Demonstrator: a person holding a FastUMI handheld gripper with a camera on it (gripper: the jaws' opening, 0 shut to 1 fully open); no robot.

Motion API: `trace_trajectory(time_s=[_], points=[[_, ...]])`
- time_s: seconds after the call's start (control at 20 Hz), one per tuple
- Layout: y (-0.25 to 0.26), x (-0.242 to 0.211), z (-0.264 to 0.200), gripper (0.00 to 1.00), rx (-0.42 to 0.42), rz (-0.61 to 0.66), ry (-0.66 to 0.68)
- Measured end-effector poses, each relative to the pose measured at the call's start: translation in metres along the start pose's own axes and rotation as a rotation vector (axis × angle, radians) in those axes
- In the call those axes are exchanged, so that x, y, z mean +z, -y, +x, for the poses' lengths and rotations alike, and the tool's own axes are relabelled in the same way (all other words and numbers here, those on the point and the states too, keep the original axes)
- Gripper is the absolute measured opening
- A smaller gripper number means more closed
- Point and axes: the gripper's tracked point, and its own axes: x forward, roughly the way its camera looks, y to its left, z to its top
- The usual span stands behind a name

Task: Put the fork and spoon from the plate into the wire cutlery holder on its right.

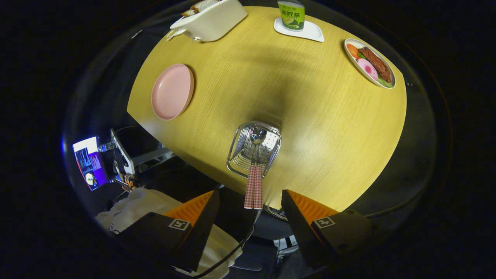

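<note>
The wire cutlery holder [254,149] stands near the table's front edge, just ahead of my fingers. A spoon [257,135] and a second utensil stand in it, their red-checked handles [253,186] sticking out toward me, between the fingertips but touched by neither. The second utensil's head is hidden in the holder. My gripper [250,201] is open and holds nothing. A pink plate [171,92] lies bare to the left of the holder, farther back on the table.
On the round yellow table [329,128] a white toaster with bread [211,19] stands at the far left, a green can on a white coaster [291,15] at the far middle, and a plate of food [370,64] at the far right. A lit screen [90,162] sits below the table's left side.
</note>
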Motion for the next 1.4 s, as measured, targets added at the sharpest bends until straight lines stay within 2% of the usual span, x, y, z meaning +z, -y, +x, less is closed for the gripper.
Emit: trace_trajectory(time_s=[0.15,0.35,0.6,0.9,1.1,1.4], points=[[-0.012,0.012,-0.005,0.99,0.001,0.043,0.121],[-0.024,0.027,-0.026,1.0,0.002,0.103,0.364],[-0.039,0.02,-0.059,1.0,-0.037,0.203,0.604],[-0.054,0.015,-0.114,1.0,-0.123,0.271,0.949],[-0.079,0.015,-0.152,0.99,-0.162,0.245,1.155],[-0.116,0.017,-0.235,0.99,-0.156,0.139,1.464]])
